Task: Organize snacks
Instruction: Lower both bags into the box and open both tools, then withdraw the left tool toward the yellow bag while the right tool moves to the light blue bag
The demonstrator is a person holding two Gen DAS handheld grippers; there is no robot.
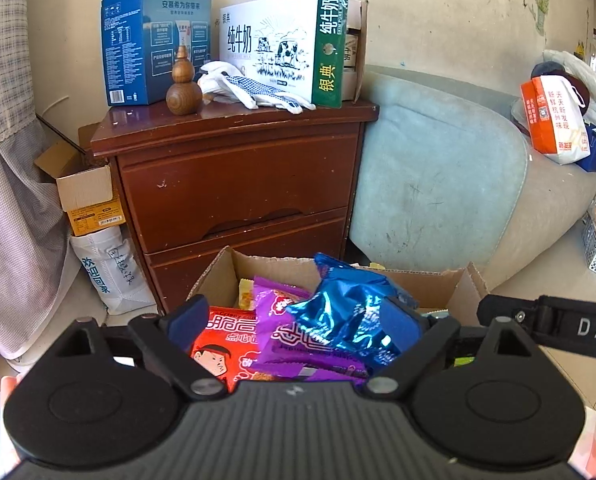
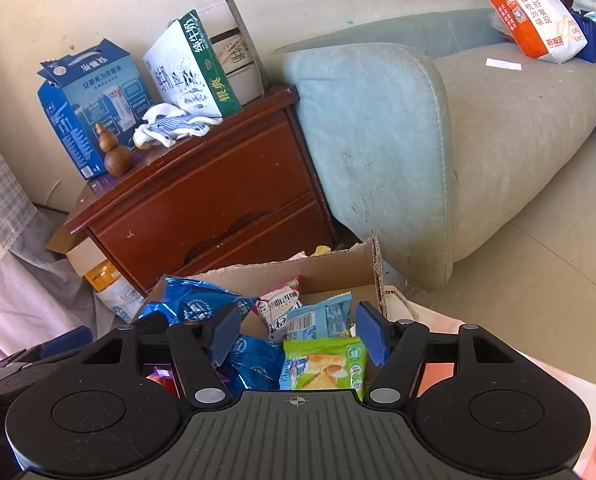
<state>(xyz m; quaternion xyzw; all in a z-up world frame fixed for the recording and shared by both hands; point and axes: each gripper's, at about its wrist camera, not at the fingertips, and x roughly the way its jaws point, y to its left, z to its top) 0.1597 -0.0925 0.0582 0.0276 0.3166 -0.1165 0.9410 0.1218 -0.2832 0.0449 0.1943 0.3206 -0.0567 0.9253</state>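
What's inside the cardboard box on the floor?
Snack packets fill the cardboard box: a shiny blue packet, a purple one, a red one, and a green one. Whatever lies beneath them is covered.

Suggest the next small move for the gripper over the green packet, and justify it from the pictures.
Probably lower the right gripper and close on the green snack packet: its jaws stand open and empty, the packet lies between them on top in the cardboard box.

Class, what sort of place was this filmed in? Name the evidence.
Probably a lived-in home living room: a pale blue sofa, a wooden bedside cabinet holding milk cartons, and a tiled floor.
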